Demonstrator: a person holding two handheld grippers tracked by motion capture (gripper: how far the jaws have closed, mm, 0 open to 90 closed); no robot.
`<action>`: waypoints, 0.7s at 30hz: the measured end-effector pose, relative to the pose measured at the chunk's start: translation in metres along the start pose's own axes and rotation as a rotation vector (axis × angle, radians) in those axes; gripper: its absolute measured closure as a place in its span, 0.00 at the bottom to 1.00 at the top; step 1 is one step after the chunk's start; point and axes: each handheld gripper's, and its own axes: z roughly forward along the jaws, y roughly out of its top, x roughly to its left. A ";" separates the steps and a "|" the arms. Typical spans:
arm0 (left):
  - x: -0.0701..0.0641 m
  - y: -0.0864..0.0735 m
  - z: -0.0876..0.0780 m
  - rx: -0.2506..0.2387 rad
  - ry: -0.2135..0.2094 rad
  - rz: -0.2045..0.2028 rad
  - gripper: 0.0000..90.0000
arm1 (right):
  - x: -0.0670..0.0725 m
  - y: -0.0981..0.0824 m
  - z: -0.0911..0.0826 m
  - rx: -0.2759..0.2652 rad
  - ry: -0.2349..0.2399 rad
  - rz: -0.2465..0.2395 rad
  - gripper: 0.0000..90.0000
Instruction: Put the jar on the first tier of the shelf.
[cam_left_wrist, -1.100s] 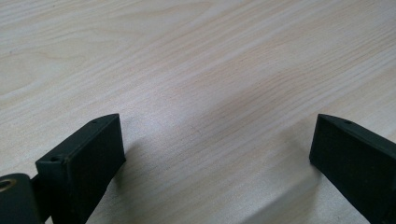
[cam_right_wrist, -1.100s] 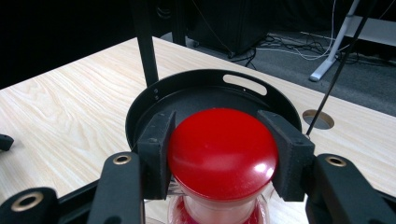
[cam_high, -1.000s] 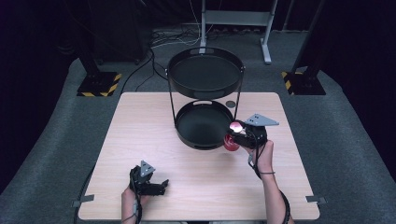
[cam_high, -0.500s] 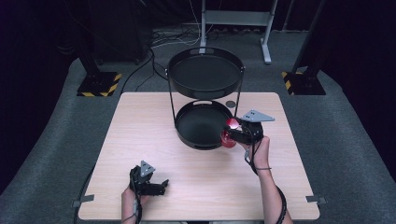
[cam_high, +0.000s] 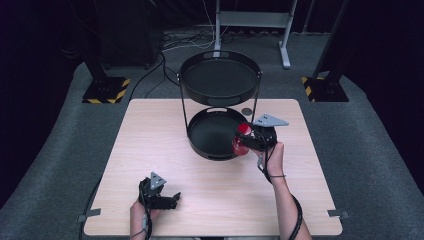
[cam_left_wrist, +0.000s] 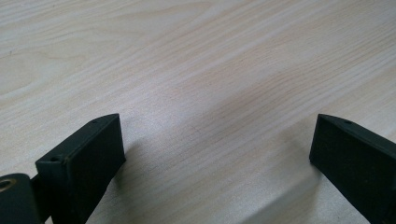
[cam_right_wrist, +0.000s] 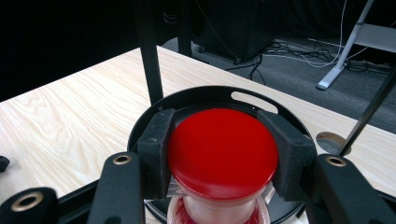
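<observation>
Red-lidded jar (cam_right_wrist: 222, 154): clenched in right claw (cam_high: 246, 138) over lower tray (cam_high: 212, 150) rim. Left claw (cam_high: 170, 199): released, rested on bench (cam_high: 150, 130). No writing is legible.

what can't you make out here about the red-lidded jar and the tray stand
- Jar body: in the right gripper view the red lid and the right tool cover it, and the bottom edge cuts it off; contents unclear.
- Jar in the high view: too small to tell whether it touches the lower tray.
- Upper tray: cut off by the top edge in the right gripper view.
- Small round thing behind the stand: too small to identify.
</observation>
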 end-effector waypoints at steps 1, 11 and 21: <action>0.000 0.000 0.000 0.000 0.000 0.000 0.03 | 0.000 0.000 0.001 -0.001 0.001 -0.001 0.53; 0.000 0.000 0.000 0.000 0.000 0.000 0.03 | 0.002 0.006 0.010 0.002 0.005 -0.008 0.53; 0.000 0.000 0.000 0.000 0.000 0.000 0.03 | 0.003 0.010 0.021 0.002 0.003 -0.015 0.53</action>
